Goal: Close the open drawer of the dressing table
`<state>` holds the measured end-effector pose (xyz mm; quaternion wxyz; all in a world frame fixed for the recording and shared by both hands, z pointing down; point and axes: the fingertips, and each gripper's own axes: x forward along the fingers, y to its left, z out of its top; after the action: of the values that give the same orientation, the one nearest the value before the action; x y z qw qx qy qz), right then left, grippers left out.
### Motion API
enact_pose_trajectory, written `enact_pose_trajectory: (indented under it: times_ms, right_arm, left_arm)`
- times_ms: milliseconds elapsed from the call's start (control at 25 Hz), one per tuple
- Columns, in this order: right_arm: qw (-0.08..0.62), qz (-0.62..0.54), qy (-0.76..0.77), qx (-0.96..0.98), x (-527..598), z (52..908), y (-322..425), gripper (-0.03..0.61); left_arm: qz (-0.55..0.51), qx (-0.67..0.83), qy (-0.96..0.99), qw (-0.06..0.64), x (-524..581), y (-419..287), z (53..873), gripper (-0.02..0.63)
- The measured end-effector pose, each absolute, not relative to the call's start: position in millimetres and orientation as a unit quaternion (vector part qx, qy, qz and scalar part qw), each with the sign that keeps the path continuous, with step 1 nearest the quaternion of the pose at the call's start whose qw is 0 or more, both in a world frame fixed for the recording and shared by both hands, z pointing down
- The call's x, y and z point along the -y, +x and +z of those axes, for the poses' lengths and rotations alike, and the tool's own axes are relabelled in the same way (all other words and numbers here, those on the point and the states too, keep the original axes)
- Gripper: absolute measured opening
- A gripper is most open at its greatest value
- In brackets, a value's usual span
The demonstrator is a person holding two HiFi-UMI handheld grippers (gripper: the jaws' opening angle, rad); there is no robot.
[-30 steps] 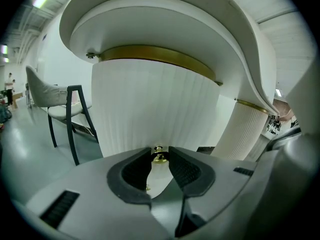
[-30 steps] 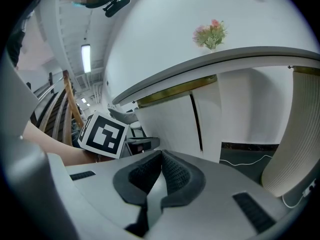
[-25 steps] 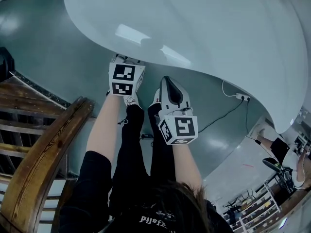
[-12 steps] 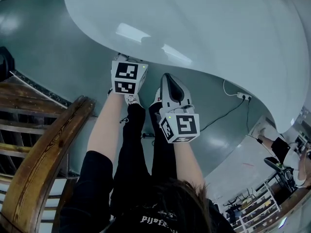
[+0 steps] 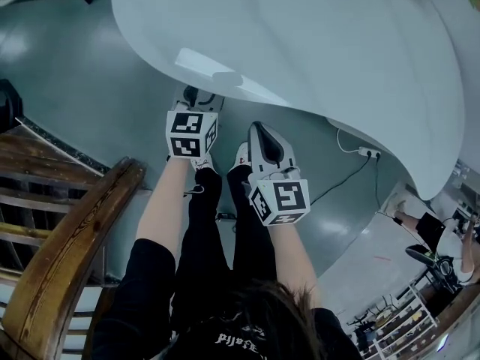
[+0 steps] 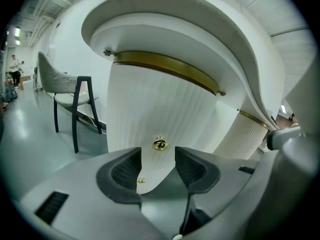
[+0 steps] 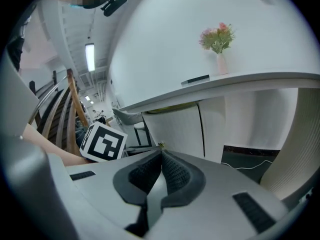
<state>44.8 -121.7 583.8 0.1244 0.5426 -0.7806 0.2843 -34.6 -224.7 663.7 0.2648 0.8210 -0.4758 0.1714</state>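
Drawer [image 6: 165, 111] of the dressing table: its white ribbed front stood under the curved tabletop [image 5: 315, 43], directly ahead of the left gripper [image 6: 158, 160]. That gripper's jaws had just been opening and stood wide apart. Nothing lay between the pads, and the brass knob [image 6: 160, 144] showed in the gap beyond the tips, untouched. Whether the drawer sat flush could not be told. The right gripper [image 7: 161, 156] was nearer the person, with its jaws pressed together on nothing.

In the left gripper view a brass band [image 6: 165, 66] ran above the ribbed front, a smaller knob [image 6: 142, 180] sat lower down, and a grey chair [image 6: 70, 96] on black legs stood well to the left. Only the head view showed the curved wooden rail [image 5: 75, 231] beside the person's left arm and the power strip [image 5: 367, 152] on the floor. Only the right gripper view showed the vase of flowers [image 7: 219, 49] on the tabletop.
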Motion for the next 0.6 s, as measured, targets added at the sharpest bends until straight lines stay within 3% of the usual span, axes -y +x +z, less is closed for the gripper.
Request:
enact_pose_trajectory:
  times_ms: [600]
  right_arm:
    - [0.121, 0.268, 0.551, 0.781, 88.0, 524.9, 49.3, 0.028]
  left_arm:
    - [0.172, 0.434, 0.850, 0.243, 149.3, -28.6, 572.0, 0.207]
